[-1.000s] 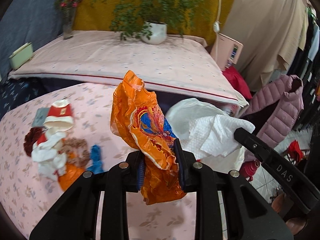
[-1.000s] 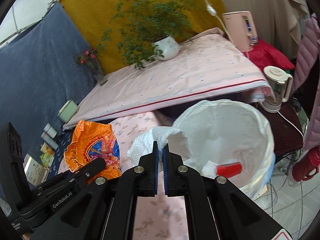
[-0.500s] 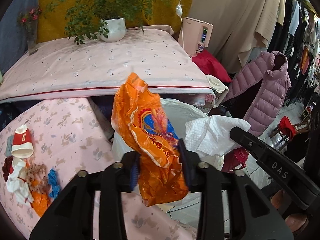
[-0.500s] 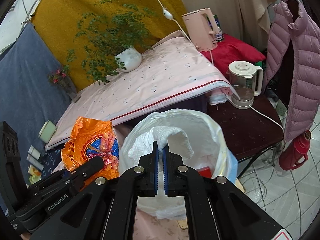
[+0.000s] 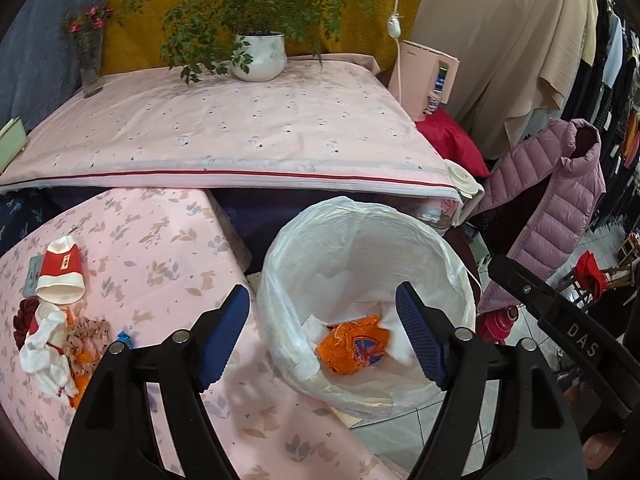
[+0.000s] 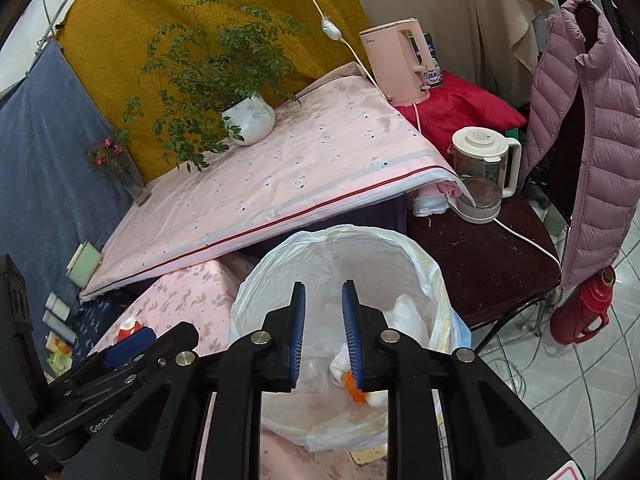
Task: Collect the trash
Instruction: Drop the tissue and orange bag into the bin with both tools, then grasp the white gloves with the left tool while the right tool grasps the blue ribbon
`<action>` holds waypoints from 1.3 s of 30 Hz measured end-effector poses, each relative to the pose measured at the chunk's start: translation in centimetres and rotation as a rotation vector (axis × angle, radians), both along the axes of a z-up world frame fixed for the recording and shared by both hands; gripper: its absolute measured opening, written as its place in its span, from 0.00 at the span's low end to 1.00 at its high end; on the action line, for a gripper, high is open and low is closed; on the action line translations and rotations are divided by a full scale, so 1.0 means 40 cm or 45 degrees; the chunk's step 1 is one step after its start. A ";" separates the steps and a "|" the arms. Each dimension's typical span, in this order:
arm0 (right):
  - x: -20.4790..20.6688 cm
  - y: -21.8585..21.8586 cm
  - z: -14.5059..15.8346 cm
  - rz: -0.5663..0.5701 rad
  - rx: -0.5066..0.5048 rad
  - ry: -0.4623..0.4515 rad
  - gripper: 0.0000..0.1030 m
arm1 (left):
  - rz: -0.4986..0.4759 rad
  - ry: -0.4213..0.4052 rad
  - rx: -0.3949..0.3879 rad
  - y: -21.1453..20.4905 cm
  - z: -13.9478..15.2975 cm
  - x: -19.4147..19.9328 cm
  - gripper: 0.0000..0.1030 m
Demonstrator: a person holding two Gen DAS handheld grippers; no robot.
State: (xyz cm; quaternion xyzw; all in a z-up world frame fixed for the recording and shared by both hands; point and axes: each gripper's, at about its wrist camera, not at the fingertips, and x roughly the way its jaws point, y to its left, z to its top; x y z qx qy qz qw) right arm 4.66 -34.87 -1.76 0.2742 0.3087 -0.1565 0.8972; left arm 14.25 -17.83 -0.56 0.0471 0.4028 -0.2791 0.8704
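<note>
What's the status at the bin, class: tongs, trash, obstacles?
Both tongs, left and right, opening, empty. Orange wrapper and tissue in lined bin. More trash on table. Nothing blocking.

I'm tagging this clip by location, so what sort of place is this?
Probably a lived-in room at home, perhaps a bedroom or living space: a potted plant on a cloth-covered surface, electric kettles beside it, and a quilted jacket hanging near a lined trash bin.

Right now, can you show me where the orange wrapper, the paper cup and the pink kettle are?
orange wrapper (image 5: 352, 346): left wrist view, its crumpled middle.
paper cup (image 5: 60, 274): left wrist view, its red side.
pink kettle (image 6: 394, 66): right wrist view, its body.
</note>
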 end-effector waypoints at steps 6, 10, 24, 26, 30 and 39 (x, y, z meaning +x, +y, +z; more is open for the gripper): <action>0.006 0.041 0.013 0.036 -0.019 -0.001 0.24 | 0.060 -0.023 -0.013 0.051 0.011 -0.007 0.70; 0.012 0.079 0.021 0.075 -0.034 0.008 0.25 | 0.107 -0.032 -0.023 0.093 0.015 -0.010 0.70; 0.053 0.261 0.022 0.268 -0.067 0.024 0.38 | 0.395 -0.021 -0.065 0.336 0.000 0.002 0.86; 0.063 0.293 0.019 0.301 -0.071 0.033 0.39 | 0.437 -0.018 -0.066 0.377 -0.006 0.004 0.86; 0.084 0.356 0.009 0.361 -0.080 0.051 0.42 | 0.520 -0.009 -0.066 0.459 -0.022 0.007 0.89; 0.148 0.501 -0.043 0.500 -0.091 0.118 0.47 | 0.688 0.035 -0.026 0.632 -0.078 0.020 0.89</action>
